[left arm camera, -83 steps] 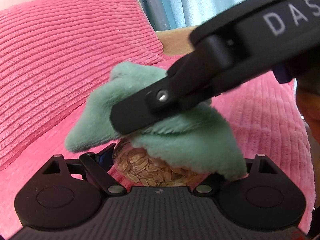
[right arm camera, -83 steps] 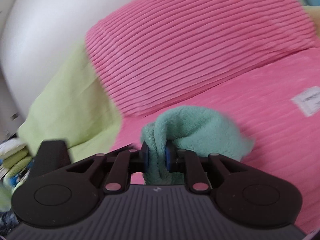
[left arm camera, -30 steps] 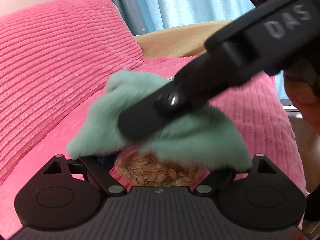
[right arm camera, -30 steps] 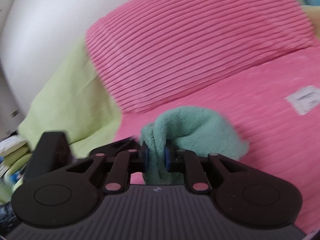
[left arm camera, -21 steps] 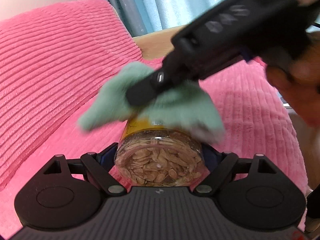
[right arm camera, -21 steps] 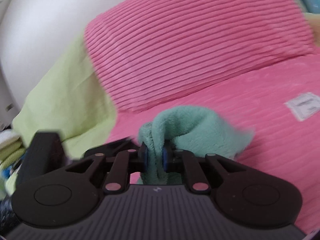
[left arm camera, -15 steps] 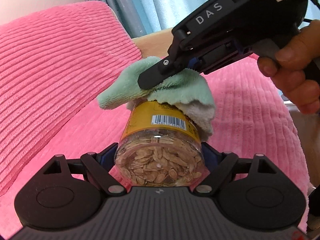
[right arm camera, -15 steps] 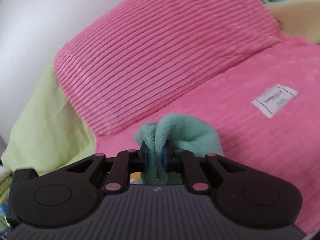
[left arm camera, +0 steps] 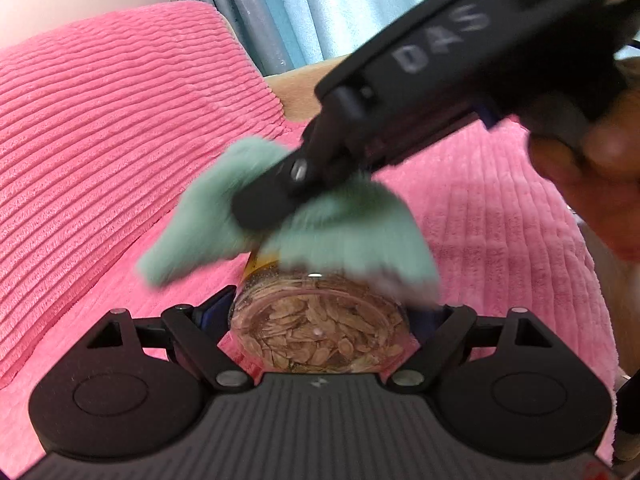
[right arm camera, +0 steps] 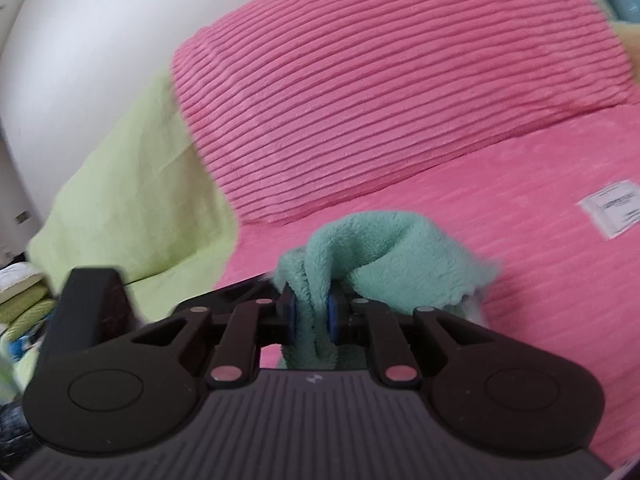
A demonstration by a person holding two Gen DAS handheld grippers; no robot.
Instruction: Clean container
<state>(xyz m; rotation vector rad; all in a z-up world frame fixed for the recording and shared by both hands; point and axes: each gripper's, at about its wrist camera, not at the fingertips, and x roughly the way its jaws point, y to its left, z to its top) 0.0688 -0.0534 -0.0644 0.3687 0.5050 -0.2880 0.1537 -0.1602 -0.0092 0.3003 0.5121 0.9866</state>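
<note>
Pink ribbed bedding fills the background of both views, with a matching pink corduroy pillow propped behind it and blue-grey curtains seen at the top of the left wrist view. A lime-green sheet is seen left of the pillow in the right wrist view, and a white fabric label is sewn onto the bedding at right. The left gripper is clamped around a clear plastic jar, its two fingers pressed against the jar's sides; the jar is held lying along the fingers with its transparent base toward the camera, above the bedding. Pale seeds are visible through the base (packed tight), and a strip of yellow label shows on the jar's upper side. A mint-green fleece cloth is draped over the top of the jar, touching it and hiding most of the label; the cloth is motion-blurred in this view. The right gripper is pinched on a bunched fold of the same cloth, with the blue pads seen pressed into the fleece on both sides. In the left wrist view the right gripper is seen coming in from upper right, its black body marked "DAS", held by a person's hand at the right edge. The jar itself is not visible in the right wrist view, being hidden under the cloth.
</note>
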